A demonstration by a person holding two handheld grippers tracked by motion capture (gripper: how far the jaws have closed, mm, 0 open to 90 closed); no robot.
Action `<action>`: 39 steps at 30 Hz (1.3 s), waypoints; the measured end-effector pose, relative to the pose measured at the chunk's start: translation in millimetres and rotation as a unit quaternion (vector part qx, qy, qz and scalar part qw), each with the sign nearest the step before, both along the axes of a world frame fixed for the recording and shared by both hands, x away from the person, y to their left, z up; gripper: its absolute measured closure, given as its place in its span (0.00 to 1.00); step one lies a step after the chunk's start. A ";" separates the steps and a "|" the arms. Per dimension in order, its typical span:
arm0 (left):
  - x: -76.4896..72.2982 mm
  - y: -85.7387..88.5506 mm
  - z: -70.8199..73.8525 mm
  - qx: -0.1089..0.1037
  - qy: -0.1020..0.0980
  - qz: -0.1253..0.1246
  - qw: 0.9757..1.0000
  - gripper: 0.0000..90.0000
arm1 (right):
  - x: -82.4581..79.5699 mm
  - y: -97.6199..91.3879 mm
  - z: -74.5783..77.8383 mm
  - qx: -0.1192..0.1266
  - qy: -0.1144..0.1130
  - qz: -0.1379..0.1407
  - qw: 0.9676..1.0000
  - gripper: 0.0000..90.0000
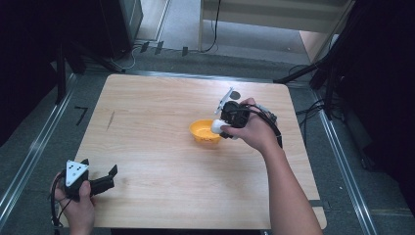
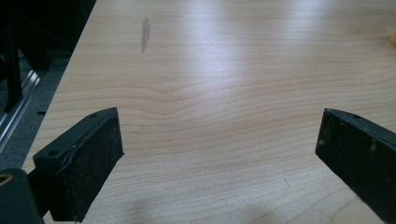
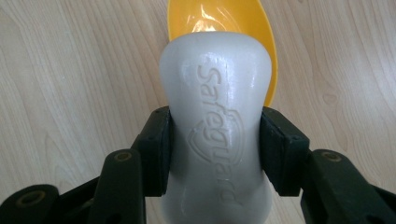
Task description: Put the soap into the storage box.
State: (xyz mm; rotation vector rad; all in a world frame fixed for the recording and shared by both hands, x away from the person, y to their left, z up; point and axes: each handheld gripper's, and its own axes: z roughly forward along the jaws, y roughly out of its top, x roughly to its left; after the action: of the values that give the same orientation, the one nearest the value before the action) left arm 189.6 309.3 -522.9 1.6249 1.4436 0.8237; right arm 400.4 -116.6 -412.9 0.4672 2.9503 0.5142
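Right gripper (image 3: pixel 215 154) pinching white soap bar (image 3: pixel 215 112), yellow bowl (image 3: pixel 224 23) just beyond its far end. Left gripper (image 2: pixel 219 154) spread wide over bare desk (image 2: pixel 210 70).

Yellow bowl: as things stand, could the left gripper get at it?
Probably yes, after a long move. The left gripper is open at the table's near-left corner, with bare wood between it and the bowl. The right gripper holds soap over the bowl's right side.

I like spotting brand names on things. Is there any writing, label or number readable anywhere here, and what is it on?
"Safeguard", embossed with a shield outline on the white soap bar clamped in the right gripper, above the yellow bowl.
No other text is readable; dots on the left gripper plate are not writing.
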 end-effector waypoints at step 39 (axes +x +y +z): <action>-0.1 1.5 0.0 -0.006 -0.001 0.001 1.000 0.01 | 36.1 53.4 -39.0 -0.027 0.001 0.047 0.999 0.56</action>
State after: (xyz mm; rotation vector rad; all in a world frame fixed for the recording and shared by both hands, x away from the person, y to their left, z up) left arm 189.5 310.8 -522.9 1.6137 1.4476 0.8167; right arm 436.5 -63.2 -451.9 0.3253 2.9908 0.4433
